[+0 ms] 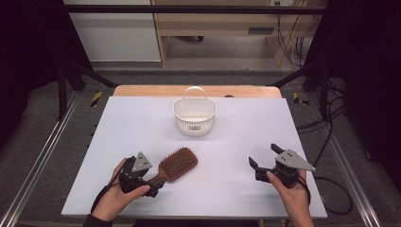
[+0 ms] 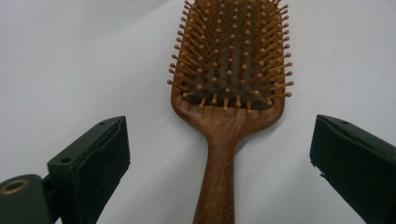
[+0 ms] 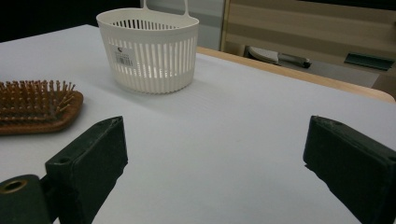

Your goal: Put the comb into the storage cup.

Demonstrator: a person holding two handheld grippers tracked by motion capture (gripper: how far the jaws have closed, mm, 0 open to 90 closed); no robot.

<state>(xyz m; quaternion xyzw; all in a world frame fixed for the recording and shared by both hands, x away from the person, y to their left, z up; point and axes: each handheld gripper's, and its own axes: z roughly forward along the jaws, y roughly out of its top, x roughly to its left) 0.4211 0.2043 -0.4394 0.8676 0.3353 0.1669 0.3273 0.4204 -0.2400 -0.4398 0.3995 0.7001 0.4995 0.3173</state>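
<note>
White tabletop (image 1: 142,123), resting on a wooden-edged board with grey floor and cabling around it, carries all the objects of the scene. Person's two forearms enter from the near edge, each hand holding a gripper. White slotted plastic basket (image 1: 194,115) with a loop handle stands upright near the far middle of the table, well apart from both grippers; in the right gripper view it (image 3: 149,49) appears beyond the brush head. Wooden paddle hairbrush (image 1: 176,164) lies flat, bristles up, at the near left, head pointing toward the basket and handle toward the left gripper (image 1: 142,177). In the left gripper view the brush handle (image 2: 219,172) runs up between the two black jaws, which stand wide open with clear table on either side of it; nothing is gripped yet. Right gripper (image 1: 265,158) hovers at the near right, jaws likewise spread wide and empty. Likely risk: closing on the smooth, tapering handle far from the heavy head may let the brush pivot or slip on lifting; an off-centre closure could push the handle sideways across the slick surface instead of seating it
</note>
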